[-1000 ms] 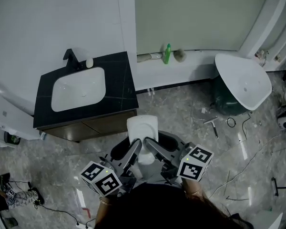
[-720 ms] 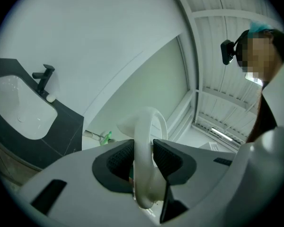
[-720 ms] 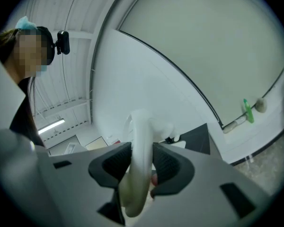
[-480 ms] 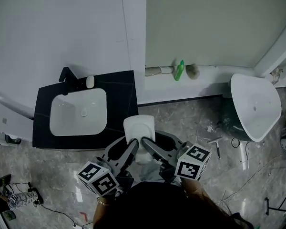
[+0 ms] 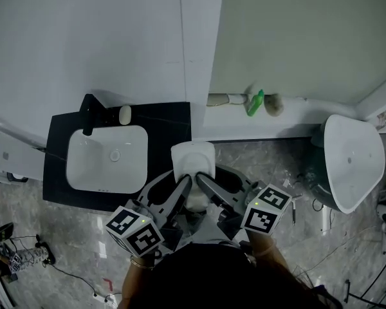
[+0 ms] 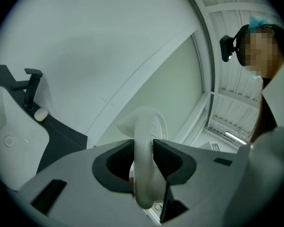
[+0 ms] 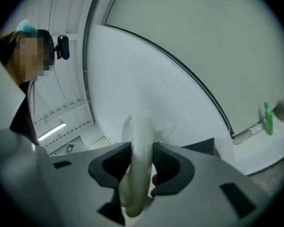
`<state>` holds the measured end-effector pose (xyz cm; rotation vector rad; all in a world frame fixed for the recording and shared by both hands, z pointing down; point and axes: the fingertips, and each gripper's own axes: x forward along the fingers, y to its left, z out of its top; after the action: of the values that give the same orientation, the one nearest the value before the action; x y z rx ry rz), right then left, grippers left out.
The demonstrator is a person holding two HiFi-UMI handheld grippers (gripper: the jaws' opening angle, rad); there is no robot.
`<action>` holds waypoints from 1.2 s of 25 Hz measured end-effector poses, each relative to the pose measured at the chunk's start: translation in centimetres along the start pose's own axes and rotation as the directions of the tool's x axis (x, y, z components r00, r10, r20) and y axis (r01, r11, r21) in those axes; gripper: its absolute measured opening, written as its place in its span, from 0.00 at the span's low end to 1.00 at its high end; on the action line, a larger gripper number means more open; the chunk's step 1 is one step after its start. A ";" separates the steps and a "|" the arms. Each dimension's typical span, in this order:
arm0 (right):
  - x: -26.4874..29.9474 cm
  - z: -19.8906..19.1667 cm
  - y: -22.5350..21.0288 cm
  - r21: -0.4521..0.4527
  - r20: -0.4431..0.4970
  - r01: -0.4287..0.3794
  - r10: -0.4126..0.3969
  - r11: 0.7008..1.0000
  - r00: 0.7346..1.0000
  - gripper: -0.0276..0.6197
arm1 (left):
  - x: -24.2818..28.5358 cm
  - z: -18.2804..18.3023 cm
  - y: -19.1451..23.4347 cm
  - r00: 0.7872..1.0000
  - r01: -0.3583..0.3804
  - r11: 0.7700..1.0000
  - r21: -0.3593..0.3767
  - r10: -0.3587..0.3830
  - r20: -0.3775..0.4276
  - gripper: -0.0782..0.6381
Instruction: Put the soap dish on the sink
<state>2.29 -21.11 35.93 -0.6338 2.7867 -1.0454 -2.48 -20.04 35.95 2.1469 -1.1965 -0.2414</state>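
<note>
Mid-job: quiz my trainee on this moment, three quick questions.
1. True or false: the left gripper and right gripper both clamp the soap dish.
2. What colour is the counter around the sink? A white, B black, C green.
3. Fill in: in the head view, the green bottle is to the sink's ____.
Key: 1 true; 2 B; 3 right.
</note>
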 end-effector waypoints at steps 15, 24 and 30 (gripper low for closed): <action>10.3 1.2 -7.5 0.032 -0.037 0.064 -0.062 0.997 0.997 0.27 | 5.3 4.1 11.1 0.998 0.005 0.998 -0.057 -0.008 -0.058 0.29; 15.6 0.7 -14.6 0.083 -0.079 0.103 -0.096 0.991 0.992 0.27 | 10.2 4.3 18.7 0.995 0.026 0.993 -0.117 -0.037 -0.096 0.29; 17.7 -1.2 -19.1 0.092 -0.132 0.162 -0.150 0.982 0.980 0.27 | 12.7 2.5 23.1 0.989 -0.010 0.988 -0.154 -0.013 -0.146 0.29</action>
<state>-7.45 -40.73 50.17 -0.8126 2.8013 -1.2916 -12.38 -39.90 50.35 1.9949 -1.0579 -0.1677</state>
